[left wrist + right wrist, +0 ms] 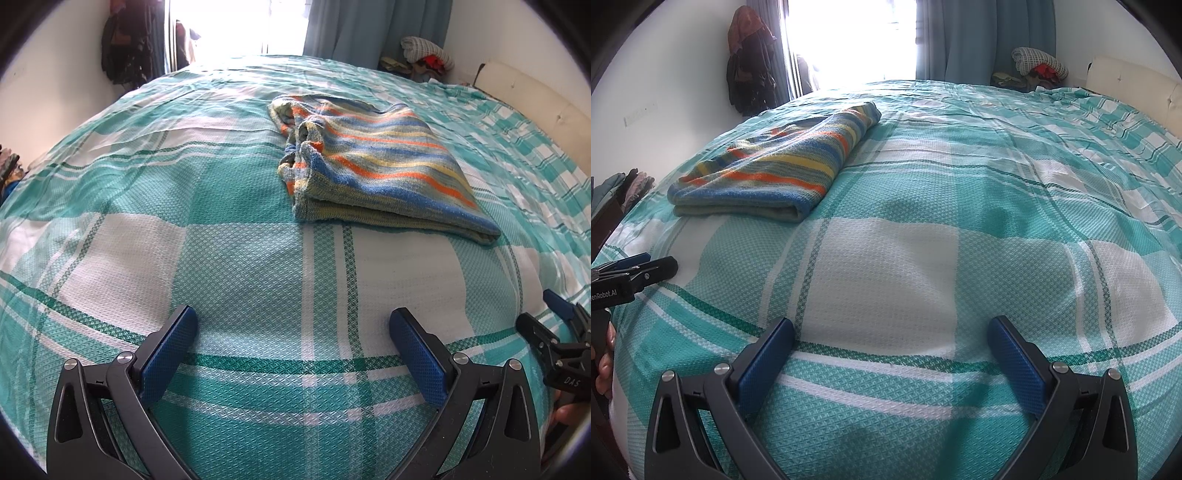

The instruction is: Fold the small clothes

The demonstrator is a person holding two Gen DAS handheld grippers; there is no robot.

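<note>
Item: striped garment (373,162), knitted, in blue, orange, yellow and grey bands. It is folded into a flat stack and lies on the bed (240,258), over a teal-and-white checked cover.

Position: from my left tongs (291,325) it sits ahead and to the right, well apart, not touched. From my right tongs (892,332) the same garment (779,162) lies ahead and to the left, likewise well apart.

Left tongs: spread wide, blue pads facing each other, nothing between them, low over the cover.

Right tongs: spread wide, holding nothing, low over the cover.

Each pair shows at the edge of the other's view, only in part, with a bit of the holding hand (604,369) cut off by the frame.

Hard to read: the garment's inner layers and its rumpled far end; I cannot tell what kind of garment it is. The window (236,26) is blown out to white. A heap of clothes (424,55) by the curtain (369,26) is too small to sort.
</note>
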